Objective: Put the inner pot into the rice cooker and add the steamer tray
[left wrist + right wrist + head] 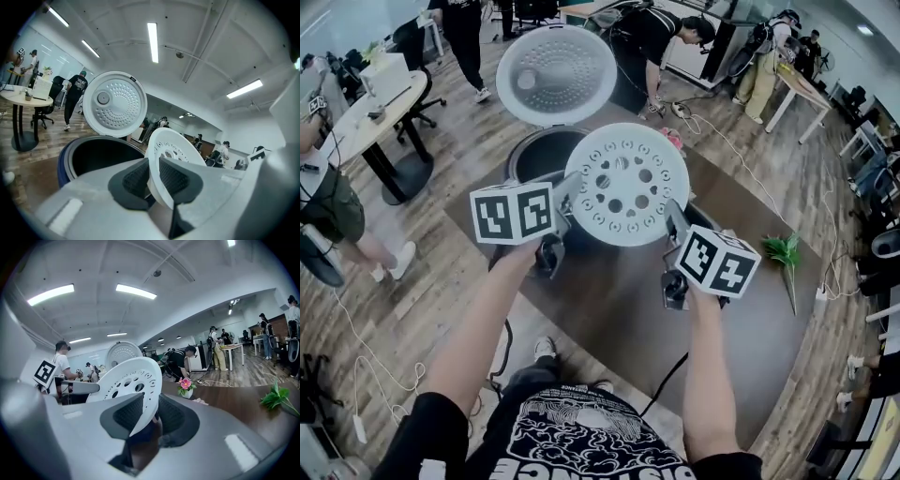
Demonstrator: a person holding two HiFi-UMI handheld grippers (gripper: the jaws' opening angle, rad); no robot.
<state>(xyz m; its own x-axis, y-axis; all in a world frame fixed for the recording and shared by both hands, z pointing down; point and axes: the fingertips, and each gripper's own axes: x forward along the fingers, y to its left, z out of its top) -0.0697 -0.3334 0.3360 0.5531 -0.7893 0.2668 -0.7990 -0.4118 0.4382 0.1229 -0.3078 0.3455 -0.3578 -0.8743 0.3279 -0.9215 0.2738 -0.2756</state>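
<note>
together the left gripper (pixel 566 199) and right gripper (pixel 674 218) clamp the steamer tray (pixel 624 184) near the rice cooker (pixel 532 156)

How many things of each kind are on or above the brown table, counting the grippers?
Grippers: 2, left gripper and right gripper
Rice cooker: 1
Steamer tray: 1
Pink flower: 1
Green leaf sprig: 1
Total: 6

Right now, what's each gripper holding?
Left gripper: shut on the tray, at its left edge.
Right gripper: shut on the tray, at its right edge.
</note>
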